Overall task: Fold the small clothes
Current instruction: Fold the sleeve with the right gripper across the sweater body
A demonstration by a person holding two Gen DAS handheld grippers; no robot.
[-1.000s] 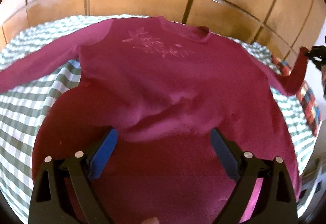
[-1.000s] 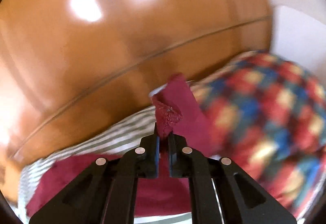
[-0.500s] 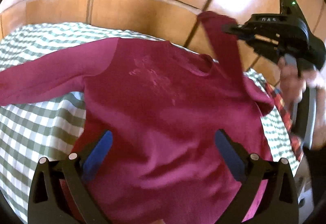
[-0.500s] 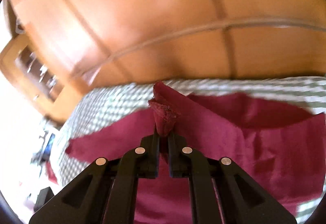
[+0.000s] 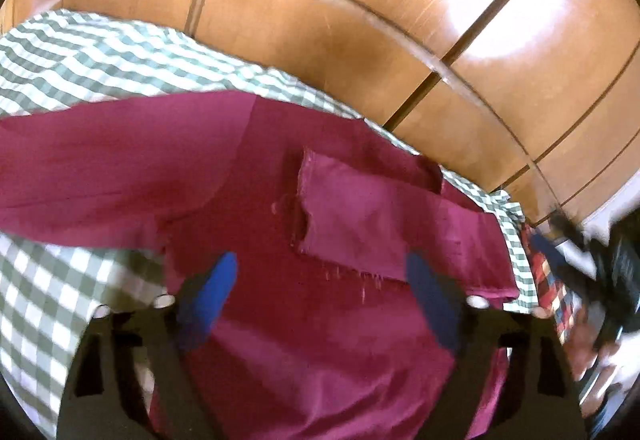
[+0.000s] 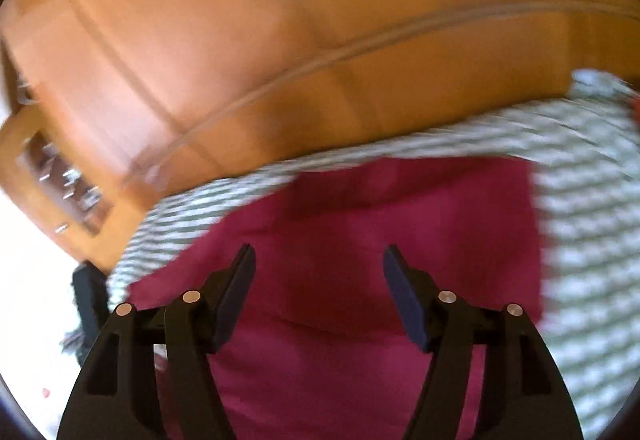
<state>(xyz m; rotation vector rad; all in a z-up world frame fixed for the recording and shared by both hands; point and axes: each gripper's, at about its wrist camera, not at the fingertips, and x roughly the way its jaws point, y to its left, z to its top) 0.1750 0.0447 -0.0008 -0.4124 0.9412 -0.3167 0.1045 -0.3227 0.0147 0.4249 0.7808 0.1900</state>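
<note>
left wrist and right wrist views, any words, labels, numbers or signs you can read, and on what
None can be read in either view.
Maroon shirt: pale marks under the folded sleeve, too blurred to tell whether they are lettering.
Right gripper: blurred, no marking legible.
Checked cloth: pattern only.

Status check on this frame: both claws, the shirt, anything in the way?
Left claw closing, nothing gripped; right claw opening, empty. Red shirt flat on checked cloth, one sleeve folded across the chest. Nothing in the way.

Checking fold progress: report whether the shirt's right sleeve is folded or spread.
Folded: the sleeve lies across the maroon shirt, cuff near mid-chest.
</note>
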